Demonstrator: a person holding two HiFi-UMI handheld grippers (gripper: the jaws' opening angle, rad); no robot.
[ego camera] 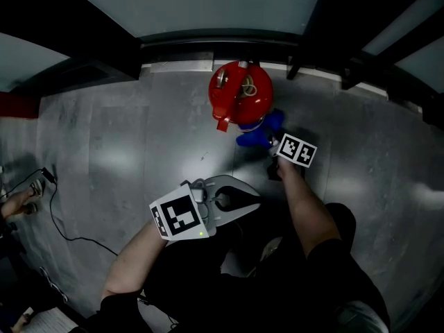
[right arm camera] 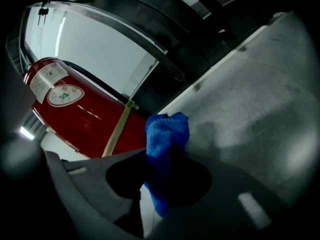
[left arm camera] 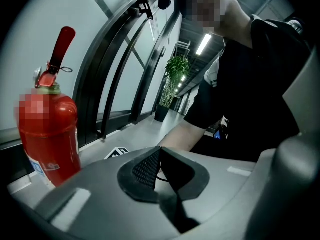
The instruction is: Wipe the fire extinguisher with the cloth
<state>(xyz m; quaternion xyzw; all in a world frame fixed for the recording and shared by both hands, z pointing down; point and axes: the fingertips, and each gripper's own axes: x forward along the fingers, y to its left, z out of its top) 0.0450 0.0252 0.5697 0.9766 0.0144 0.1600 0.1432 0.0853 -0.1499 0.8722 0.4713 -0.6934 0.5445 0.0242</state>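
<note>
A red fire extinguisher [ego camera: 240,94] stands on the grey floor by the glass wall; it shows at the left of the left gripper view [left arm camera: 49,134] and tilted across the right gripper view [right arm camera: 80,114]. My right gripper [ego camera: 270,143] is shut on a blue cloth [ego camera: 260,134], bunched between its jaws [right arm camera: 165,154], and holds it against the extinguisher's lower right side. My left gripper [ego camera: 239,201] hangs back nearer my body, jaws together with nothing between them [left arm camera: 159,171].
Black window frames and a dark sill [ego camera: 208,47] run behind the extinguisher. A black cable [ego camera: 59,220] trails over the floor at the left, near a person's hand [ego camera: 17,203]. A potted plant [left arm camera: 172,84] stands far down the corridor.
</note>
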